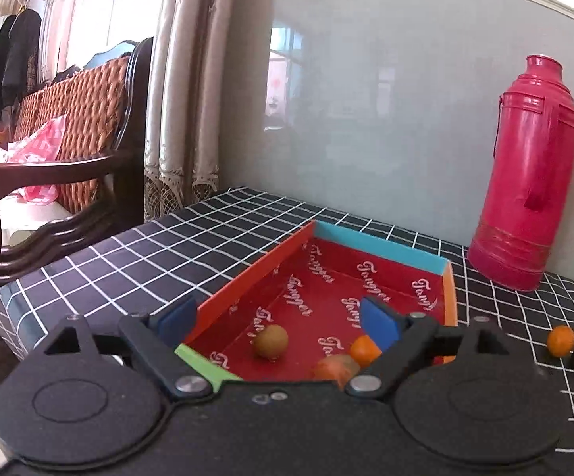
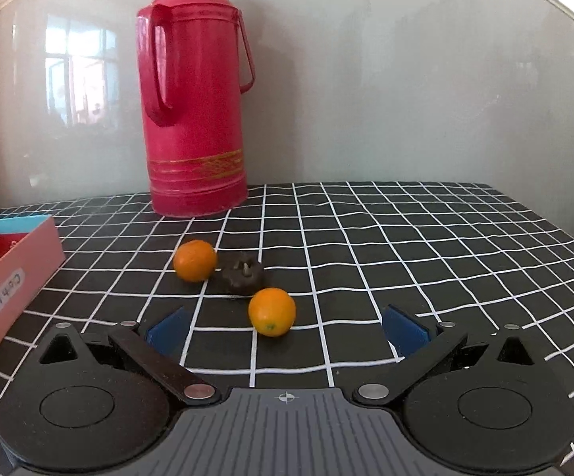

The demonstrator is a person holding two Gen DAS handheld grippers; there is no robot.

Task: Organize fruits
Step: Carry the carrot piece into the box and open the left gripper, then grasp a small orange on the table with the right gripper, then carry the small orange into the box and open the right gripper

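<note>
While the left hand-held gripper (image 1: 277, 323) hovers wide over the box (image 1: 380, 252), the nearest orange (image 2: 272, 311) lies just ahead between the right hand-held gripper's (image 2: 287, 329) wide-spread fingers.

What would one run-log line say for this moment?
left gripper: open over box | right gripper: open near orange | three fruits still on table

Glossy red flask (image 2: 195, 111) on matt checked cloth (image 2: 366, 246)
</note>
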